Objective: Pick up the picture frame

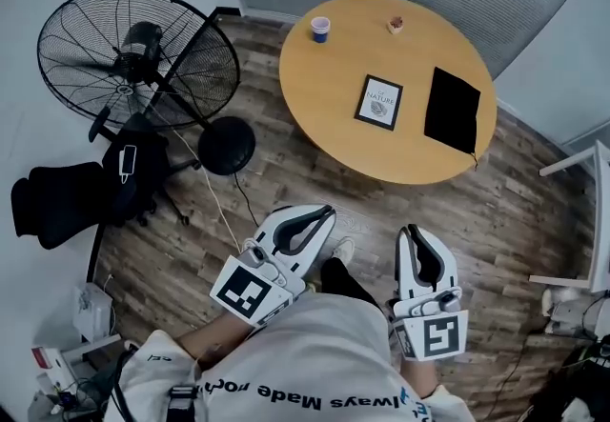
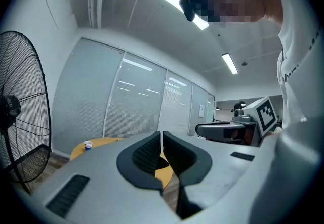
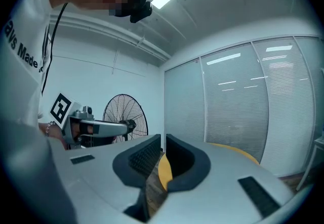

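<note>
The picture frame [image 1: 378, 103], black-edged with a white print, lies flat near the middle of the round wooden table [image 1: 334, 87]. Both grippers are held low against the person's body, well short of the table. My left gripper [image 1: 327, 211] points toward the table's near edge with its jaws closed on nothing. My right gripper [image 1: 412, 231] is beside it, also shut and empty. In the left gripper view the jaw tips of the left gripper [image 2: 161, 134] meet, with the table [image 2: 101, 142] far beyond. In the right gripper view the right gripper [image 3: 163, 138] shows only a sliver between its jaws.
A black flat square [image 1: 452, 110] lies to the right of the frame. A blue cup [image 1: 320, 29] and a small brown object [image 1: 395, 25] stand at the table's far side. A large black floor fan [image 1: 138, 58] and a dark chair [image 1: 67, 201] stand to the left on the wooden floor [image 1: 286, 182].
</note>
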